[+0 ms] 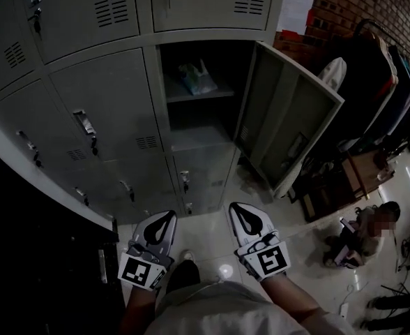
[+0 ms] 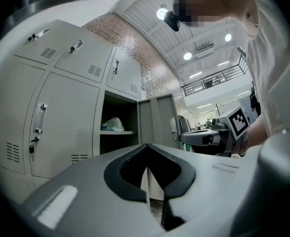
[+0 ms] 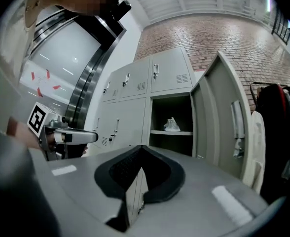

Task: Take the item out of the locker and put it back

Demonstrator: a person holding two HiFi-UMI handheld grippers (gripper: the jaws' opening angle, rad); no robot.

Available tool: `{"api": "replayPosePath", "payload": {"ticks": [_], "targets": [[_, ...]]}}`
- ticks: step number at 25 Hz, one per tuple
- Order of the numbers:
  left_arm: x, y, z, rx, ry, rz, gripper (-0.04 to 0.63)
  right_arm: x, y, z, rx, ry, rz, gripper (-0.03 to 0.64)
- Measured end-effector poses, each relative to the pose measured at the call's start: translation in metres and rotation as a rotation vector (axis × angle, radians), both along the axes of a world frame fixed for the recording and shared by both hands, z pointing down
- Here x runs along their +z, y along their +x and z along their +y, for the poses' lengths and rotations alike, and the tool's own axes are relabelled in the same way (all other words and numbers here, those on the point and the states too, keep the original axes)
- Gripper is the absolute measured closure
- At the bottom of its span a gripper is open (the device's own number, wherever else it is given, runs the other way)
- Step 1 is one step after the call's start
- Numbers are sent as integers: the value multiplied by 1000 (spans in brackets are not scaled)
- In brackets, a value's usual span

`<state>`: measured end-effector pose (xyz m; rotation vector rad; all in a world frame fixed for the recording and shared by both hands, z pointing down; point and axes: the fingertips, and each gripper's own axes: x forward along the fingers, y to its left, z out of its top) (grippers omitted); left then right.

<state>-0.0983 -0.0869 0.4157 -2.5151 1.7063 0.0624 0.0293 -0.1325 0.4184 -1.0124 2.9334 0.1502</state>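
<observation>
Hanging out in front of the open locker [image 1: 199, 121] | left claw [image 1: 168, 217] pinched together, nothing in it | right claw [image 1: 235, 208] same deal, empty | item [image 1: 194, 79] sitting on the shelf [image 1: 203, 96] inside, well apart from both claws

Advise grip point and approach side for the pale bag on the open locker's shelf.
Probably pinch the pale bag at its raised, crumpled top, coming straight in from the front. It sits on a shelf in the locker, closed in left and right. The open door stands clear to the right, leaving the front free.
</observation>
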Motion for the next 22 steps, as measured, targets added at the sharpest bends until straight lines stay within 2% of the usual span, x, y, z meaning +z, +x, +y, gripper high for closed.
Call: {"api": "replayPosePath", "payload": {"ticks": [3, 8, 13, 17, 22], "targets": [[12, 39, 33, 2, -37, -3, 594, 6, 32, 32, -10, -24, 6, 617], [8, 78, 78, -13, -26, -8, 594, 10, 72, 70, -14, -41, 10, 617], [-2, 79, 100, -45, 0, -19, 594, 1, 75, 88, -31, -27, -7, 617], [-6, 71, 105, -50, -16, -1, 594, -5, 65, 94, -40, -12, -2, 617], [-15, 63, 105, -48, 13, -6, 594, -11, 56, 99, -39, -14, -12, 617]]}}
